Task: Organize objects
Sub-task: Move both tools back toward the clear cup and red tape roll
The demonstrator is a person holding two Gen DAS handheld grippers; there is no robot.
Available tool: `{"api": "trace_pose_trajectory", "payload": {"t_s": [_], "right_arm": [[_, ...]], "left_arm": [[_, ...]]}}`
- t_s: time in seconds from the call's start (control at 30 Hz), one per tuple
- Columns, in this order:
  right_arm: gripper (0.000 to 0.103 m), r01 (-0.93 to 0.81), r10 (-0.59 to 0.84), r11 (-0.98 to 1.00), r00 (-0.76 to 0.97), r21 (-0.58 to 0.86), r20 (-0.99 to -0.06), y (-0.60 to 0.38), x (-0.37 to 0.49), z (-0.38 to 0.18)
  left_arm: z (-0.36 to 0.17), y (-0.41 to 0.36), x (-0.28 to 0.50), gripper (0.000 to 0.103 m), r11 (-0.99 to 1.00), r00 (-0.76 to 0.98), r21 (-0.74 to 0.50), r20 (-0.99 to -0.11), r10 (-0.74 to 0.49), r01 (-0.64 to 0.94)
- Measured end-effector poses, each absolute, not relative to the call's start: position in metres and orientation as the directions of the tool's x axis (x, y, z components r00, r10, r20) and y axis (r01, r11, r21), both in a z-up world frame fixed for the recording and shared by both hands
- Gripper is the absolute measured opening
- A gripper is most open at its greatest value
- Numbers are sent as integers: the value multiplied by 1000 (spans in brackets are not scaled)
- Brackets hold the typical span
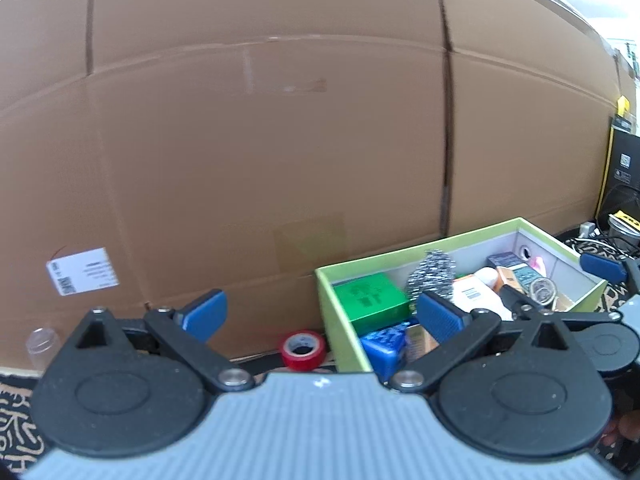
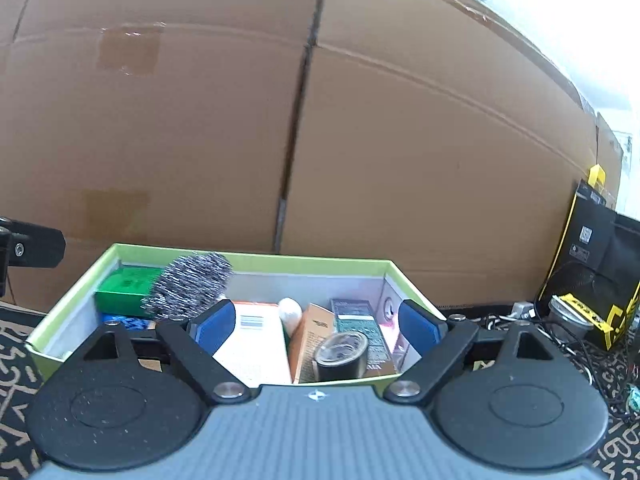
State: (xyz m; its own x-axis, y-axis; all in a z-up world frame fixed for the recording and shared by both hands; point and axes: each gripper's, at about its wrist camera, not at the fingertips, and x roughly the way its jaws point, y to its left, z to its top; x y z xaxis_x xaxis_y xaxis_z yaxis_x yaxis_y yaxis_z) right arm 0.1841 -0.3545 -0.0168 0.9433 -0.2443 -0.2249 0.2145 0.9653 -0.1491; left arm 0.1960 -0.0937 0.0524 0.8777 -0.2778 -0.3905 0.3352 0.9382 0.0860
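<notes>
The lime-green cardboard box has a matt outer skin and a pale, smooth paper lining. In its far left corner a silvery steel-wire scouring pad looks rough and glinting, beside a green matt carton. Near the front edge a black roll of tape shines glossy. A red glossy tape roll lies on the patterned woven floor covering. Behind stands a brown corrugated cardboard wall, dull and creased, bearing a white paper label. Each claw has matt black plastic arms and blue rubbery pads.
</notes>
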Motion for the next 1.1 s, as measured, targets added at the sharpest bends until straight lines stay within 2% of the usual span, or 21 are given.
{"api": "trace_pose_trajectory", "payload": {"t_s": [0.23, 0.5, 0.77, 0.83, 0.93, 1.0, 1.1], "right_arm": [[92, 169, -206, 972, 949, -164, -239, -326, 179, -11], [93, 48, -85, 986, 969, -161, -230, -276, 168, -8], [93, -193, 170, 976, 966, -103, -194, -228, 152, -12], [90, -249, 226, 964, 951, -91, -213, -219, 152, -16], [80, -290, 251, 950, 930, -114, -270, -201, 159, -24], [68, -283, 227, 948, 922, -146, -314, -192, 169, -31], [63, -257, 169, 945, 914, -201, -370, -180, 186, -43]], "left_arm": [[47, -53, 196, 103, 960, 899, 89, -384, -212, 265], [32, 0, 205, 103, 985, 890, 38, -435, -136, 168], [14, 50, 217, 103, 998, 885, -1, -462, -61, 69], [6, 60, 221, 103, 999, 881, -6, -472, -47, 50], [-5, 71, 233, 103, 999, 866, -21, -498, -44, 39], [-13, 78, 241, 103, 999, 858, -18, -512, -32, 26], [-18, 89, 251, 103, 1000, 854, -12, -519, -20, 17]]}}
